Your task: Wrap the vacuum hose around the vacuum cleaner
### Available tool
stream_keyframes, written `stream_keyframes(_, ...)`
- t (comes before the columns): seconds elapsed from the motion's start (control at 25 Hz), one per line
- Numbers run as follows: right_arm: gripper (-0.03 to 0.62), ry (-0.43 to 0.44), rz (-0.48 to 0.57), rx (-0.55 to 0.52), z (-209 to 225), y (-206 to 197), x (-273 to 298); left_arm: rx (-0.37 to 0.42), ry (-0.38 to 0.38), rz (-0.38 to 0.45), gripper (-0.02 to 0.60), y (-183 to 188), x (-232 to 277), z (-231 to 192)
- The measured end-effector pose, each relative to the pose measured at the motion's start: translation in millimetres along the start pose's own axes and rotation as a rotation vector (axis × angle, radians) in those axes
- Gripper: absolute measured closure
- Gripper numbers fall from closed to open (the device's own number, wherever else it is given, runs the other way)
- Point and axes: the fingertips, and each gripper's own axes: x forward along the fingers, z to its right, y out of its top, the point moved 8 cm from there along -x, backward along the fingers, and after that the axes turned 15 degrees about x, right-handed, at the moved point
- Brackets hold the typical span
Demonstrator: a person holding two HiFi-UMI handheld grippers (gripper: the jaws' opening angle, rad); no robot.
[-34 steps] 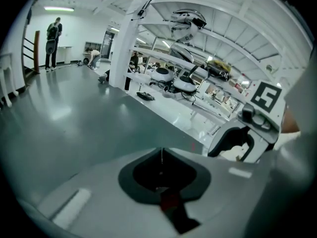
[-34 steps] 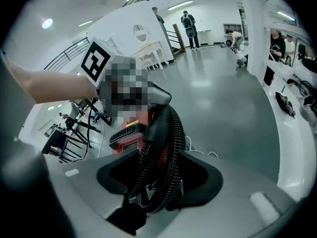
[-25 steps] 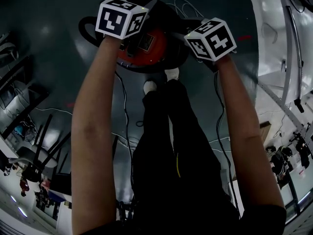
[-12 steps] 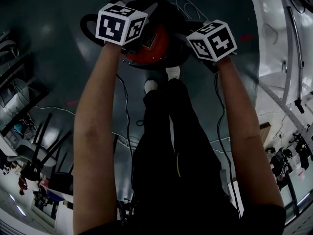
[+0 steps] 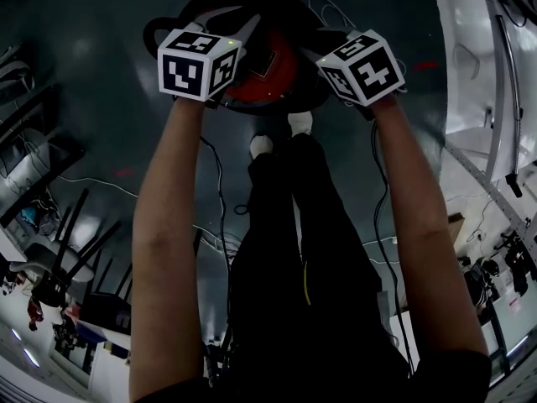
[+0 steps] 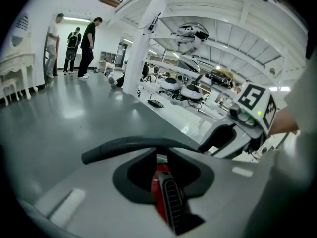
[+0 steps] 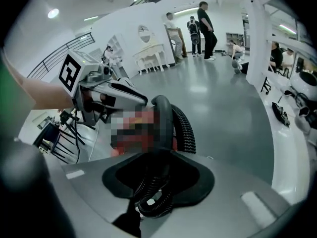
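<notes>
The red and black vacuum cleaner (image 5: 267, 65) stands on the floor ahead of the person's feet. Its black ribbed hose (image 7: 184, 128) curves up over the body. A bend of the hose (image 7: 153, 195) lies between the jaws of my right gripper (image 7: 157, 182), which are closing. My right gripper (image 5: 329, 47) is at the vacuum's right side. My left gripper (image 5: 225, 25) hangs over the left of the red top. Its jaws stand narrow above the red body (image 6: 158, 180) and a black ribbed strip (image 6: 173, 205). A dark curved tube (image 6: 129, 147) arcs just beyond them.
The person's legs and white shoes (image 5: 260, 148) stand just behind the vacuum. Thin cables (image 5: 214, 175) trail over the grey floor. Dark chairs (image 5: 67, 250) are at the left and white benches (image 5: 478, 74) at the right. People (image 6: 89, 38) stand far off.
My left gripper has drifted a little down and to the left, uncovering more of the red top. The right gripper has stayed almost where it was.
</notes>
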Motion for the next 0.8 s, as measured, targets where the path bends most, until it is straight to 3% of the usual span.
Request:
stream_keyframes(0.24,0.450,-0.051,-0.056,-0.186,-22,21,3,-0.044,0.039,0.000,0.503,-24,-22,-1)
stream_keyframes(0.4,0.461,-0.059,-0.055,-0.247,-38,41,6,-0.089,0.069,0.013,0.502,-34,-38,-8)
stream_keyframes(0.52,0.486,-0.099,-0.052,-0.309,-48,62,11,-0.105,0.089,0.010,0.502,-42,-49,-13)
stream_keyframes(0.56,0.523,-0.116,-0.043,-0.330,-51,70,15,-0.111,0.094,0.006,0.502,-44,-51,-14)
stream_keyframes(0.6,0.599,-0.119,-0.033,-0.342,-53,78,20,-0.117,0.096,0.002,0.500,-46,-53,-15)
stream_keyframes(0.72,0.597,-0.052,-0.069,-0.305,-57,90,39,-0.129,0.088,-0.008,0.485,-47,-54,-11)
stream_keyframes(0.8,0.597,-0.062,-0.066,-0.290,-57,88,44,-0.121,0.075,-0.007,0.482,-50,-55,-8)
